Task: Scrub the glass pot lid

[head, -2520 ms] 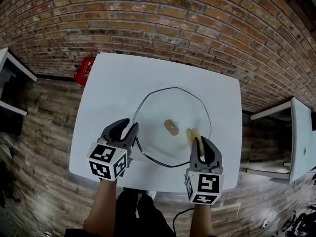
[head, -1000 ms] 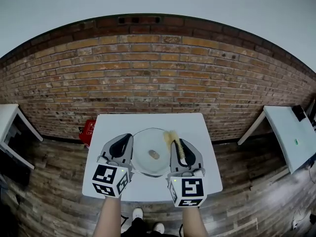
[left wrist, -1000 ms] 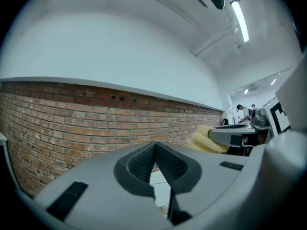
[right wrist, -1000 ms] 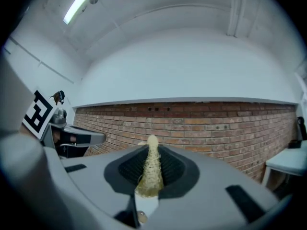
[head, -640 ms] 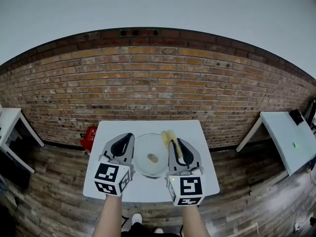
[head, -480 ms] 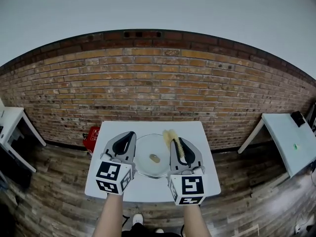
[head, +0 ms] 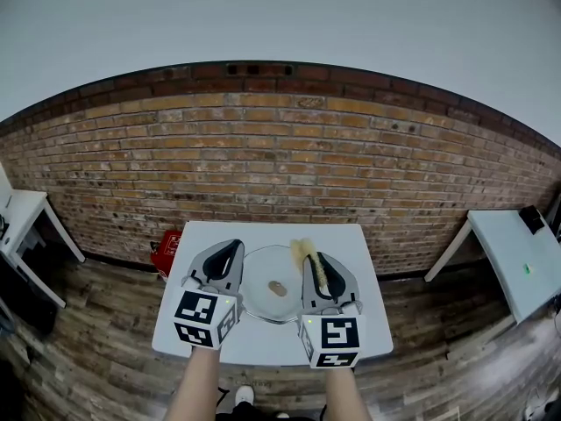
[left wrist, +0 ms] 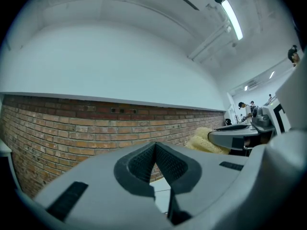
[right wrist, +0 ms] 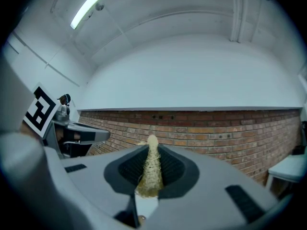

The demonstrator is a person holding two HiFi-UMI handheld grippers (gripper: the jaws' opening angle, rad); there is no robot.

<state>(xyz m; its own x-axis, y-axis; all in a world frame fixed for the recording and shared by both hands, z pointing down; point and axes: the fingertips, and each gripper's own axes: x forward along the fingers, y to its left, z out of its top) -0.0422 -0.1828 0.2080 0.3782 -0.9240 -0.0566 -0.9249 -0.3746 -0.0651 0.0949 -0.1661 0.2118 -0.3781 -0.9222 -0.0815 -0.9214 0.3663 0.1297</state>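
Observation:
A round glass pot lid with a tan knob lies flat on a small white table. My left gripper is held above the lid's left side, its jaws shut with nothing between them. My right gripper hovers above the lid's right side, shut on a yellow fibrous scrubber that sticks out past the fingertips. Both grippers are raised well clear of the lid and point level toward the brick wall.
A brick wall rises behind the table. A red object sits on the wooden floor at the table's left. Other white tables stand at far left and far right.
The head view has risen and pulled back from a close look down at the lid. Both grippers lifted off the lid and now hang above it, the scrubber still clamped.

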